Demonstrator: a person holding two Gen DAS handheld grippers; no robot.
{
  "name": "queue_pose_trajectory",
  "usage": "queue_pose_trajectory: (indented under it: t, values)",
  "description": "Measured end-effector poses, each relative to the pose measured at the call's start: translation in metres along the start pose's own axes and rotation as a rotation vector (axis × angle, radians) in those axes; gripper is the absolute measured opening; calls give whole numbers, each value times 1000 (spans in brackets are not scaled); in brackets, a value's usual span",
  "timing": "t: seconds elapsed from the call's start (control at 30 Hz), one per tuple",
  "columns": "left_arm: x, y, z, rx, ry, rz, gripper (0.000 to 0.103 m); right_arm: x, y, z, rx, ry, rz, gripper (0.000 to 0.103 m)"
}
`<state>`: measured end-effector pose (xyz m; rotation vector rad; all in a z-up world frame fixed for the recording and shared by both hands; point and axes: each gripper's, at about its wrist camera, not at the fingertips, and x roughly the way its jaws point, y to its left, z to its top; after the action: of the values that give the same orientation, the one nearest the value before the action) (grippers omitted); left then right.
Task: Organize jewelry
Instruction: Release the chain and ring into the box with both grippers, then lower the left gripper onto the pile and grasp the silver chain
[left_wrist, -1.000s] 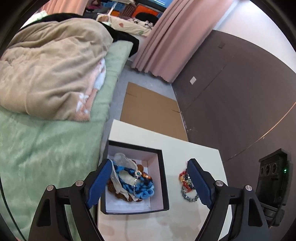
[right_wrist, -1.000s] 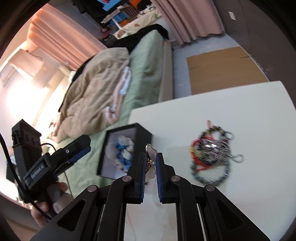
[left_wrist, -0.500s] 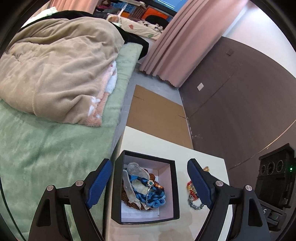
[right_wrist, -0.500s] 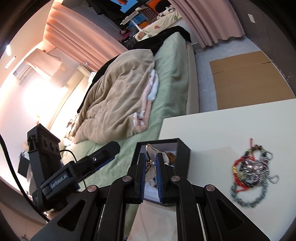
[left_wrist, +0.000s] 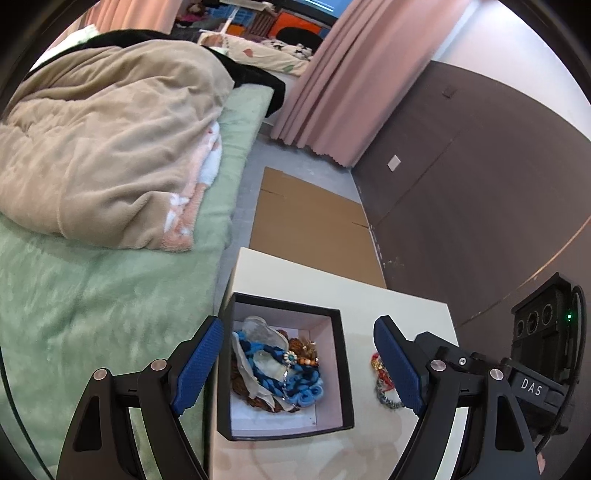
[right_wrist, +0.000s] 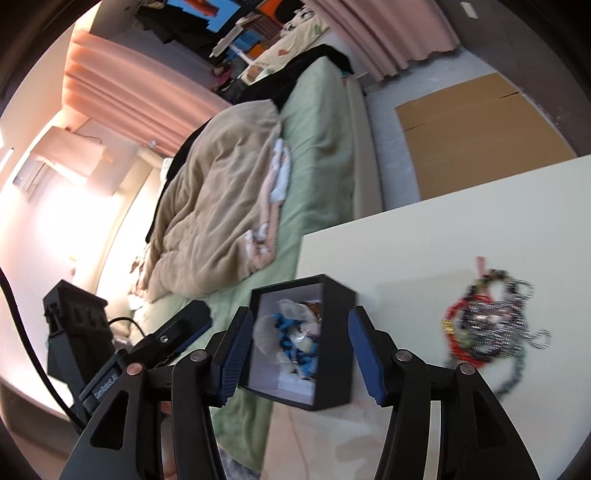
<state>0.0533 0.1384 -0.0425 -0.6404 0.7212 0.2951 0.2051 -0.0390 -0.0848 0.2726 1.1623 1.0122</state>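
Right gripper (right_wrist: 301, 350): jaws opening above the black box (right_wrist: 334, 332), nothing between them (a release, likely).
Left gripper (left_wrist: 299, 363): wide, empty, framing the box.
Loose jewelry (right_wrist: 491, 325): on the table (right_wrist: 424, 240), waiting.

Left hand-held gripper (left_wrist: 298, 363) at bottom of frame, blue pads set wide apart, nothing between them but air above the counter (left_wrist: 391, 306). Black box (left_wrist: 284, 365), open, white-lined, sits at the counter's left edge in lower centre; inside it a heap of jewelry (left_wrist: 277, 365): blue braided cord, pale translucent pieces, brown beads, a small flower-shaped ornament. Right of the box, apart from it, a loose pile of bracelets (left_wrist: 382, 380) in red and grey, partly hidden behind the right pad. Second gripper's black body at lower right. Bed (left_wrist: 92, 295) with beige blanket (left_wrist: 103, 147) fills the left. Flattened cardboard (left_wrist: 310, 229) on the floor, centre. Pink curtain (left_wrist: 332, 85) at upper centre.
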Motion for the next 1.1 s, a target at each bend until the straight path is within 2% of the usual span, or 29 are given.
queue_pose_trajectory:
  t: [0.23, 0.43, 0.57, 0.83, 0.93, 1.1]
  values:
    - [-1, -13, -8, 20, 6, -9, 84, -25, -13, -10, -5, 2, -63, 55]
    - [1, -30, -16, 52, 8, -18, 84, -45, -25, -16, 0, -11, -92, 60]
    - [4, -45, -21, 89, 10, -22, 84, -58, -37, -18, 26, -24, -137, 70]
    - [19, -71, -30, 129, 37, -47, 84, -76, -63, -22, 81, -15, -206, 71]
    - [26, -82, -34, 155, 47, -55, 78, -83, -76, -21, 117, -20, -217, 71]
    - [42, -98, -39, 176, 85, -72, 60, -91, -93, -21, 161, -19, -240, 71]
